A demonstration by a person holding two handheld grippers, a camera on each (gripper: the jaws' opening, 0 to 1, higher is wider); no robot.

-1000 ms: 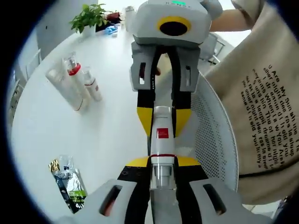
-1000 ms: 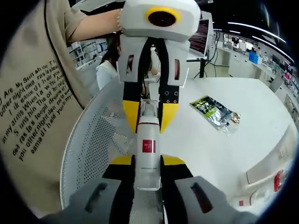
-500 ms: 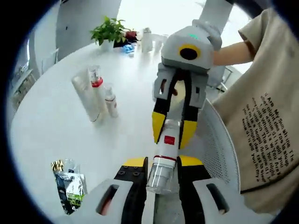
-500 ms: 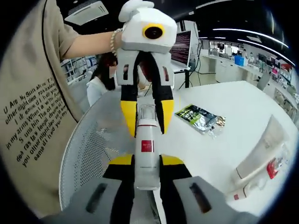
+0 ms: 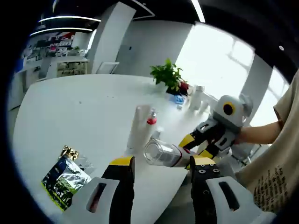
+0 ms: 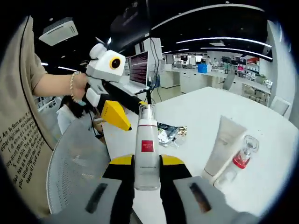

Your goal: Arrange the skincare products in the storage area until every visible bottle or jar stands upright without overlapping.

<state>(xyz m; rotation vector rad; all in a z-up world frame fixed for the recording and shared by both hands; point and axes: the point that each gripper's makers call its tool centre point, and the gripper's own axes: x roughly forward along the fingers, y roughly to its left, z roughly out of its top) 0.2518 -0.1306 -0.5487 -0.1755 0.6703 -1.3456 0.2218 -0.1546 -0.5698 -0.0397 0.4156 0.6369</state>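
A white pump bottle (image 6: 147, 147) with a red label and clear cap stands between the jaws of my right gripper (image 6: 147, 161), which is shut on its lower body. In the left gripper view the same bottle (image 5: 161, 154) points its clear cap toward me, with the right gripper (image 5: 194, 147) holding it from the right. My left gripper (image 5: 162, 163) is open, its jaws spread wide and clear of the cap. From the right gripper view, the left gripper (image 6: 126, 112) hangs up and to the left, apart from the bottle.
A white tube (image 6: 222, 144) and a clear bottle with a red collar (image 6: 238, 161) lie on the white table (image 5: 70, 112). A foil packet (image 5: 63, 175) lies near the table's edge. A white mesh basket (image 6: 70, 163) is at lower left. A potted plant (image 5: 169, 77) stands far back.
My left gripper has let go of the bottle's cap end and drawn back. The right gripper keeps the bottle and has lifted it away from the basket.
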